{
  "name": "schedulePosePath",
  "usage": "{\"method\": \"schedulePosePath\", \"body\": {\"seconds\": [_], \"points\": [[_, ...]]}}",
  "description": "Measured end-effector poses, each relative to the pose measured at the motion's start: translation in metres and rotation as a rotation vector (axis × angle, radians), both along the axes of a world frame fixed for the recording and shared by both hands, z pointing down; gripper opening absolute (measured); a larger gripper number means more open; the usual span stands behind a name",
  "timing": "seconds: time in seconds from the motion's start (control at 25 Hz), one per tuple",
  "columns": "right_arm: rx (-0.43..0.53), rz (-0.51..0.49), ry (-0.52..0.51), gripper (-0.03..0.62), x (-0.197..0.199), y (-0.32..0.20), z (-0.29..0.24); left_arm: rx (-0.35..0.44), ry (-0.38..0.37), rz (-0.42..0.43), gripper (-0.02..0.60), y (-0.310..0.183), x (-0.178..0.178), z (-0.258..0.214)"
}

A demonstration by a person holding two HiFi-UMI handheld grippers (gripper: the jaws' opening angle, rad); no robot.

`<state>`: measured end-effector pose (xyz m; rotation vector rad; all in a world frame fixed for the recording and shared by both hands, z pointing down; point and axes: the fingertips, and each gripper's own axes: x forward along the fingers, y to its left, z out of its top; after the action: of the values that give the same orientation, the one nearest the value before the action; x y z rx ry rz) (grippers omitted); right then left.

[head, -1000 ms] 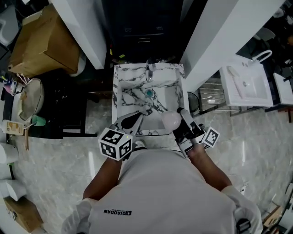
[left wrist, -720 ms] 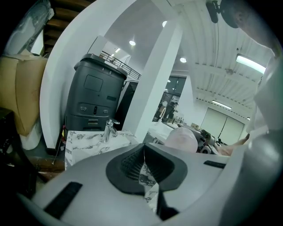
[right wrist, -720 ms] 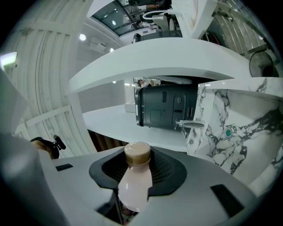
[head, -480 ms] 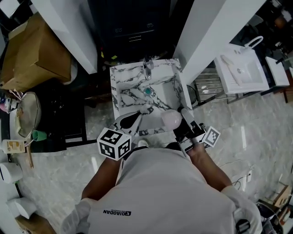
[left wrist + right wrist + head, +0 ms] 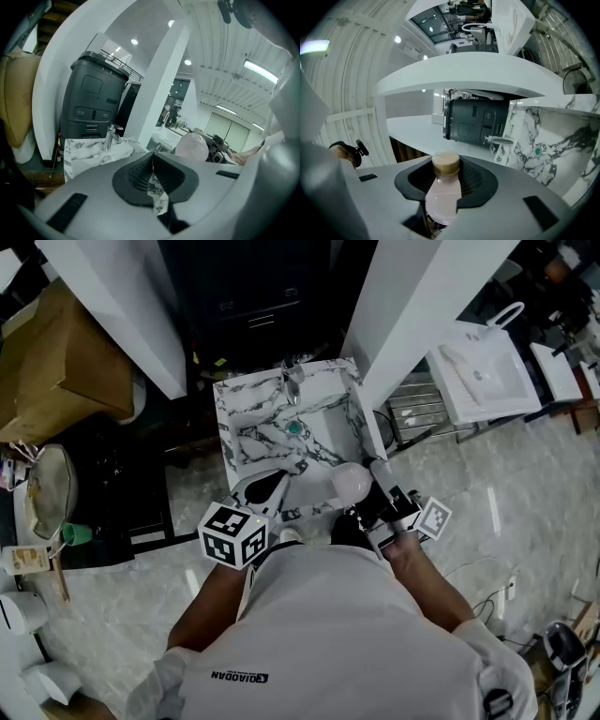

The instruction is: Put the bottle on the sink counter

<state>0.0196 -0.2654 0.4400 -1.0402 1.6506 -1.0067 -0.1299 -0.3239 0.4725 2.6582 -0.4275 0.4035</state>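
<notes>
Hanging over the front edge of the sink, the bottle is clamped in the jaws of the right gripper. The jaws of the left gripper are closed on nothing. Released on the narrow marbled tabletop, the rounded bottle could roll into the sink. Its brown cap is shown only in the right gripper view, and its place above the sink only in the head view.

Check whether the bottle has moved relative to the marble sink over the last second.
No. The bottle sits over the near right corner of the marble sink, as before; only the head view itself has swung.
</notes>
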Motion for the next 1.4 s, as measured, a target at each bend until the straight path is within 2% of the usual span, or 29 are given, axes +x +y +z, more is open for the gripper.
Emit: {"method": "schedulePosePath", "body": {"seconds": [0.44,0.68,0.76,0.88,0.96,1.4], "points": [[-0.054,-0.023,0.079,0.152,0.029,-0.022,0.016,-0.028,-0.004,-0.049,0.015,-0.013,0.020,0.010],[-0.068,-0.062,0.205,0.152,0.043,-0.042,0.024,-0.038,-0.019,-0.079,0.015,-0.028,0.032,0.019],[-0.074,-0.078,0.301,0.152,0.048,-0.051,0.026,-0.038,-0.031,-0.082,0.015,-0.033,0.039,0.024],[-0.119,-0.108,0.538,0.152,0.052,-0.064,0.037,-0.046,-0.076,-0.084,0.015,-0.038,0.045,0.040],[-0.149,-0.134,0.661,0.152,0.055,-0.071,0.048,-0.062,-0.097,-0.088,0.015,-0.038,0.048,0.050],[-0.166,-0.218,1.023,0.152,0.067,-0.112,0.087,-0.116,-0.118,-0.143,0.015,-0.058,0.056,0.063]]}}
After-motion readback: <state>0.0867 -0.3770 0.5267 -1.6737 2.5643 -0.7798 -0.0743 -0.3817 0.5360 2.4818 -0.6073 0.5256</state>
